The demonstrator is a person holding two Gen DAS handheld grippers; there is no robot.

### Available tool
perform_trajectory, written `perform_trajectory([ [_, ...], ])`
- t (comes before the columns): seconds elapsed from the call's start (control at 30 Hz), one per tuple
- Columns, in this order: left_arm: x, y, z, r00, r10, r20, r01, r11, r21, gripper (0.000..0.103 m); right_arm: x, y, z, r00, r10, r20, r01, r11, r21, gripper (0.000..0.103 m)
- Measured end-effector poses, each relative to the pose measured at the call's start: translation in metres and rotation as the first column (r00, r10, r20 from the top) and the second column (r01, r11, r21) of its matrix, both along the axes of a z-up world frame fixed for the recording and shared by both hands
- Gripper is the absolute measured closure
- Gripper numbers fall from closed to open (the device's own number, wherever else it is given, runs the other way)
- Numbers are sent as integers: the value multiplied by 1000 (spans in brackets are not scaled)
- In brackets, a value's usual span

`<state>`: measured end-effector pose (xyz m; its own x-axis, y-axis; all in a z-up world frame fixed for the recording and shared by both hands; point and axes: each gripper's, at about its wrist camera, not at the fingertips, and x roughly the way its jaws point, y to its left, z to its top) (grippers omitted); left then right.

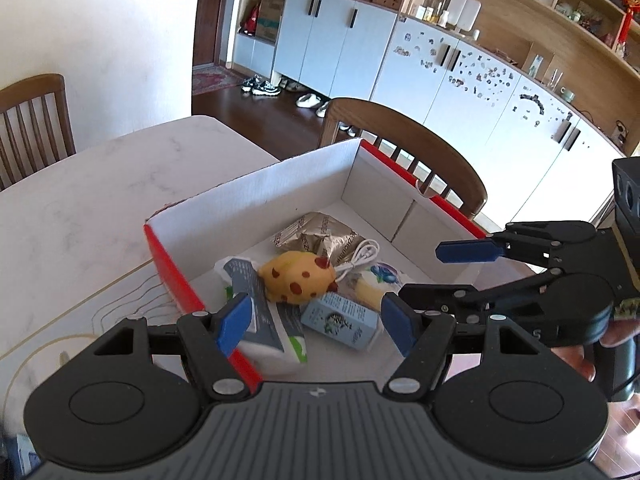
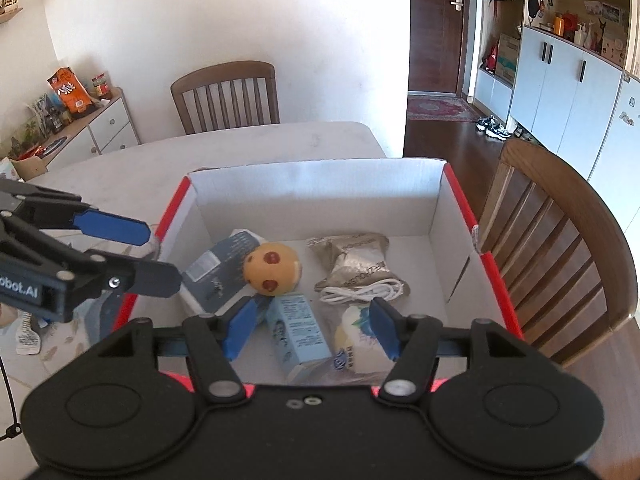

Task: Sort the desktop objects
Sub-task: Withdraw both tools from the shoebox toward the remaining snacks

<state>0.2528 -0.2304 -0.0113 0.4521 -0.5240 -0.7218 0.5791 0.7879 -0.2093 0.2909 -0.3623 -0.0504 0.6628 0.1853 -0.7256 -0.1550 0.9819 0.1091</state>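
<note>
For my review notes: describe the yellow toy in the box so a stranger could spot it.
Find the red-edged cardboard box on the pale table. Near its middle, beside a dark blue packet, lies a round yellow plush toy, the only item with red-brown spots.

**Pale table, one open box**

A pale marbled table (image 2: 248, 140) carries an open cardboard box (image 2: 320, 184), white inside with red outer walls. Left of the box, a crumpled printed paper (image 2: 28, 338) lies on the tabletop.
</note>
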Motion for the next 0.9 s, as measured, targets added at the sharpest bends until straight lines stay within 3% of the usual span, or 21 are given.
perform_trajectory([
  [0.37, -28, 47, 3, 1000, 26, 10, -25, 998, -52, 32, -17, 27, 7, 999, -32, 1, 32, 999, 32, 32],
  [0.9, -62, 128, 2, 994, 93, 63, -89, 994, -61, 19, -36, 96, 16, 1000, -12, 21, 11, 998, 63, 19],
])
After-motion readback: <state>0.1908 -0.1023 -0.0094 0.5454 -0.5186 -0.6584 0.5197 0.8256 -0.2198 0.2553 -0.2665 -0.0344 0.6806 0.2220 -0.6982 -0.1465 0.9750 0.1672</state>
